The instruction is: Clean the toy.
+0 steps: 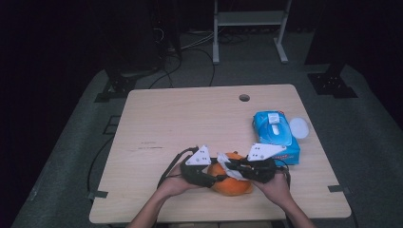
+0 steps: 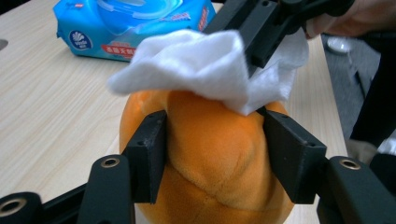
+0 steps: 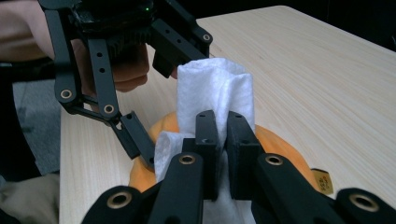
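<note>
Orange plush toy (image 2: 210,154) sits clamped between the left gripper (image 2: 212,156) jaws. Directly above it, the right gripper (image 3: 223,140) pinches a white wipe (image 3: 215,93) that drapes over the toy's top. Beyond both, a blue wipes pack (image 1: 275,135) lies on the wooden table (image 1: 190,118), its round lid (image 1: 299,127) alongside.

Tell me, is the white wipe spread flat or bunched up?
Bunched up. The wipe stands in folds, pinched between the shut right tongs, and drapes crumpled over the orange toy that the left tongs squeeze.
</note>
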A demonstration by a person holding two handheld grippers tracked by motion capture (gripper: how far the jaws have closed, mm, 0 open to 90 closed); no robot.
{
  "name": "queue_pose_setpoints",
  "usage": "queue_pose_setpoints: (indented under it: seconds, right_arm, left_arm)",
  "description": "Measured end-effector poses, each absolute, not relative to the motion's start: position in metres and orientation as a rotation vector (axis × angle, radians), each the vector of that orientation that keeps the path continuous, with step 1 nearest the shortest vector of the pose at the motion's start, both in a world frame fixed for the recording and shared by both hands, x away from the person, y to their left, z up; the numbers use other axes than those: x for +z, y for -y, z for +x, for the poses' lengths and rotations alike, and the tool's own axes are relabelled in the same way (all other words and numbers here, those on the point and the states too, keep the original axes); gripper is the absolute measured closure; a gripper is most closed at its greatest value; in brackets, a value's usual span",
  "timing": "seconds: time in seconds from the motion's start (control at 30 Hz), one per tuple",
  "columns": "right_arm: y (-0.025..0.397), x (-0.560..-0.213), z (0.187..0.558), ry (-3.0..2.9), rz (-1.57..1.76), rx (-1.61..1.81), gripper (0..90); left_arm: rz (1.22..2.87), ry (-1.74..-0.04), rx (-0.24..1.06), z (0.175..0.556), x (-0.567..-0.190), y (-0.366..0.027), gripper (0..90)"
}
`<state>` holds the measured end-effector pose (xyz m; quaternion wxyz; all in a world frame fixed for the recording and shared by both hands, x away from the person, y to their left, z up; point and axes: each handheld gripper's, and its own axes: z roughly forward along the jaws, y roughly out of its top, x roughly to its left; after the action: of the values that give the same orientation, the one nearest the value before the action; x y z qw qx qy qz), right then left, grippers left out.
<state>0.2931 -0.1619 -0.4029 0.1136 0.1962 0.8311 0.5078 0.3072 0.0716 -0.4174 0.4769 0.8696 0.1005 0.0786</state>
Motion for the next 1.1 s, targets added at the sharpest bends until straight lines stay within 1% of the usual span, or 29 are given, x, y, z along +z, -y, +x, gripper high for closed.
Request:
queue_pose_setpoints:
  seconds: [0.1,0.3,0.43,0.57,0.8,0.87,0.9,0.97,1.03,1.1]
  right_arm:
    - [0.163,-0.403,0.294,-2.441,0.574,1.479,83.9]
    - [0.178,-0.41,0.299,-2.423,0.655,1.425,83.9]
    - [0.171,-0.408,0.291,-2.437,0.602,1.479,83.8]
    - [0.165,-0.408,0.292,-2.457,0.573,1.444,83.9]
    - [0.187,-0.412,0.304,-2.432,0.703,1.415,83.9]
    - [0.189,-0.414,0.304,-2.438,0.711,1.421,83.9]
    - [0.188,-0.415,0.302,-2.443,0.707,1.415,83.9]
    - [0.185,-0.415,0.3,-2.449,0.69,1.409,83.9]
    - [0.183,-0.416,0.298,-2.462,0.681,1.424,83.9]
    - [0.18,-0.415,0.296,-2.466,0.662,1.409,83.9]
  left_arm:
    - [2.118,-0.254,0.188,0.309,-0.419,-0.074,42.0]
    - [2.072,-0.345,0.139,0.318,-0.424,-0.081,39.0]
    - [2.061,-0.396,0.129,0.322,-0.425,-0.082,38.1]
    - [2.062,-0.393,0.126,0.323,-0.427,-0.086,39.0]
    - [2.062,-0.401,0.113,0.326,-0.428,-0.09,38.7]
    - [2.064,-0.415,0.112,0.326,-0.426,-0.089,33.0]
    - [2.066,-0.434,0.109,0.327,-0.424,-0.088,26.4]
    - [2.055,-0.462,0.098,0.328,-0.422,-0.089,19.5]
    - [2.05,-0.477,0.068,0.33,-0.423,-0.089,19.5]
    - [2.054,-0.457,0.056,0.328,-0.427,-0.088,27.3]
